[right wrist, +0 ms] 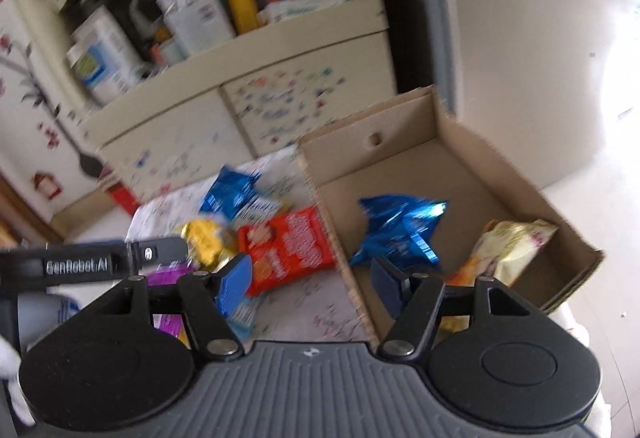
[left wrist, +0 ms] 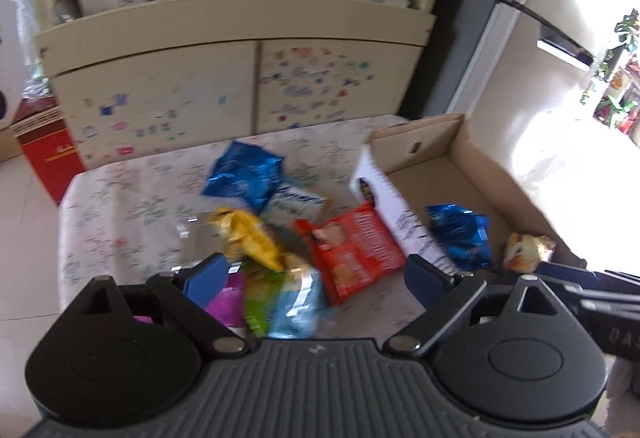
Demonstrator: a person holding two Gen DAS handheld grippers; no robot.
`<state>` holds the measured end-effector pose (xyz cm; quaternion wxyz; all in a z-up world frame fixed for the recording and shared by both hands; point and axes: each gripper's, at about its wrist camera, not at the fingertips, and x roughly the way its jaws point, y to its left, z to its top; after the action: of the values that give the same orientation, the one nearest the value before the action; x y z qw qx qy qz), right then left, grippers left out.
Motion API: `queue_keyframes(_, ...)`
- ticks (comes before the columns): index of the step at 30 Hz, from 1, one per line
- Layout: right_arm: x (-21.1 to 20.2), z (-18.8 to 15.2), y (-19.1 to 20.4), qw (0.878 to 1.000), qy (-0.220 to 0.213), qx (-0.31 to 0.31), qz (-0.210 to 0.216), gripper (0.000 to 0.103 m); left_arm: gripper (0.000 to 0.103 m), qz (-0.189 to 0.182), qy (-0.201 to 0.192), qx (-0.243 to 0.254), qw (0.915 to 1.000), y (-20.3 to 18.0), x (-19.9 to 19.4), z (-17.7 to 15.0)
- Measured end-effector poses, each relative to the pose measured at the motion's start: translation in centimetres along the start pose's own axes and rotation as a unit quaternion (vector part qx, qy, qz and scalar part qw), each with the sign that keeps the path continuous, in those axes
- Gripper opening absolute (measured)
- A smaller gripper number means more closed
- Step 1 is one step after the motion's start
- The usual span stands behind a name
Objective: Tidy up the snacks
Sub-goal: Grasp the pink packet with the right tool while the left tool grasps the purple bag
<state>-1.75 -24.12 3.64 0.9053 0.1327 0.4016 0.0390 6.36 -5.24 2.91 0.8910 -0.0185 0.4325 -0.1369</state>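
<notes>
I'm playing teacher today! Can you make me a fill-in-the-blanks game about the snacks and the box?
1. The cardboard box has ____ snack packets inside.
2. The red packet lies on the table, ____ the box.
3. The packet in the box beside the blue packet is pale ____.
4. Both grippers are ____, holding nothing.

Missing words: two; outside; yellow; open

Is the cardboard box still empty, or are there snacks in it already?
Not empty. The cardboard box holds a blue packet and a yellowish packet; most of its floor is bare.
</notes>
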Motion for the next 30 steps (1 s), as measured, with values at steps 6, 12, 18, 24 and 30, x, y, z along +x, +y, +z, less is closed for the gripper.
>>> queue_keyframes(6,1.1,-1.3,2.5,0.998,0.035,-0.046,0.032,0.072,0.094,0.029,0.003,-0.014,0.9995,3.6,-0.5,-1.0)
queue_keyframes(12,2.6,-3.0,4.6,0.993,0.079,-0.077,0.053,0.072,0.094,0.048,0.022,-0.035,0.9980,6.8,0.4,-2.3)
queue_keyframes(18,3.9,-4.7,6.1,0.985,0.124,-0.099,0.073,0.072,0.094,0.045,0.049,-0.043,0.9969,8.1,2.5,-3.8)
queue_keyframes(24,5.1,-6.5,7.0,0.975,0.163,-0.129,0.074,0.075,0.094,0.043,0.065,-0.023,0.9967,7.9,4.7,-4.7)
queue_keyframes(30,6.2,-8.1,8.0,0.965,0.193,-0.166,0.065,0.076,0.094,0.042,0.071,-0.013,0.9965,8.0,6.3,-4.9)
